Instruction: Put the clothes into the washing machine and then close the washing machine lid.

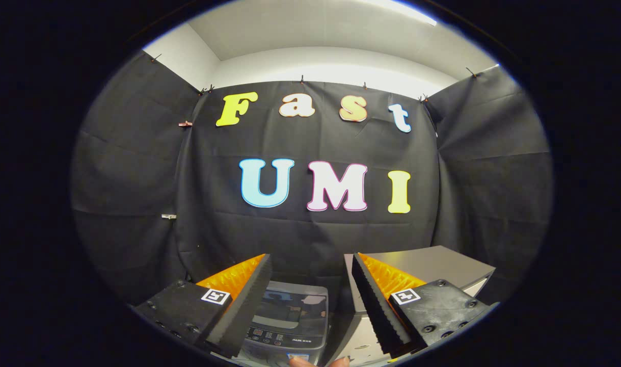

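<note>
Fingers (249, 300) of the gripper (310, 300) are standing wide apart, with nothing pressed between them, pointing toward the black cloth wall (310, 239). Between them and below, toward 6 o'clock, the washing machine (290, 321) is sitting with its lid (292, 306) lying flat over the top; the lid's window is reflecting the room, and a strip of buttons is running along the near edge. At about 4 o'clock from the washing machine, just beside it, a grey counter (432, 265) is showing past the right finger, its flat top reaching back to the wall. At the very bottom, just nearer than the washing machine, two fingertips of a person's hand (302, 361) are peeking up. Whether any clothes are inside the washing machine cannot be told.
</note>
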Demonstrator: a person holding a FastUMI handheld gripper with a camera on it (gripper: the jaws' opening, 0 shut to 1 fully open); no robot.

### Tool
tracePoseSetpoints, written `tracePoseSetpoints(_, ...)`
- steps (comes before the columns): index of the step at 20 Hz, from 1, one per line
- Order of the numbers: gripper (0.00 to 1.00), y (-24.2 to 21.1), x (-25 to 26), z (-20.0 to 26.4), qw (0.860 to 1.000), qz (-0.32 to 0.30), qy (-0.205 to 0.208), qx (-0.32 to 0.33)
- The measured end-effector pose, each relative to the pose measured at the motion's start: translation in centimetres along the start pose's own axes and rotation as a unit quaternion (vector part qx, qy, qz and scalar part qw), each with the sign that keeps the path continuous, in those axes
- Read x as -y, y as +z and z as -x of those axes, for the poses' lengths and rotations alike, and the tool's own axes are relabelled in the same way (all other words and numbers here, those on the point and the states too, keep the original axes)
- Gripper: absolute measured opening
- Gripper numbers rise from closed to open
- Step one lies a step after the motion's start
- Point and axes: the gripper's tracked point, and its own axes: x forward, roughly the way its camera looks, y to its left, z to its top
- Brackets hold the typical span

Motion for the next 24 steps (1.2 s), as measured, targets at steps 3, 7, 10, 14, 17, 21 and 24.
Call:
tracePoseSetpoints(3, 0.99, 0.4, 0.4, 2.3, 1.000, 0.009, 0.001, 0.006)
tracePoseSetpoints(7, 0.99, 0.3, 0.4, 4.6, 1.000, 0.022, -0.001, 0.011)
tracePoseSetpoints(10, 0.99, -0.5, 0.3, 5.4, 1.000, 0.019, 0.002, 0.002)
tracePoseSetpoints(14, 0.99, -0.8, 1.1, 5.5, 1.000, 0.013, -0.004, -0.004)
tracePoseSetpoints(17, 0.99, -0.5, 1.9, 5.4, 1.000, 0.009, -0.019, -0.003)
tracePoseSetpoints(21, 0.99, -0.8, 2.2, 5.6, 1.000, -0.002, -0.023, -0.008)
tracePoseSetpoints(24, 0.99, -0.5, 2.2, 5.4, 1.000, 0.005, -0.026, -0.007)
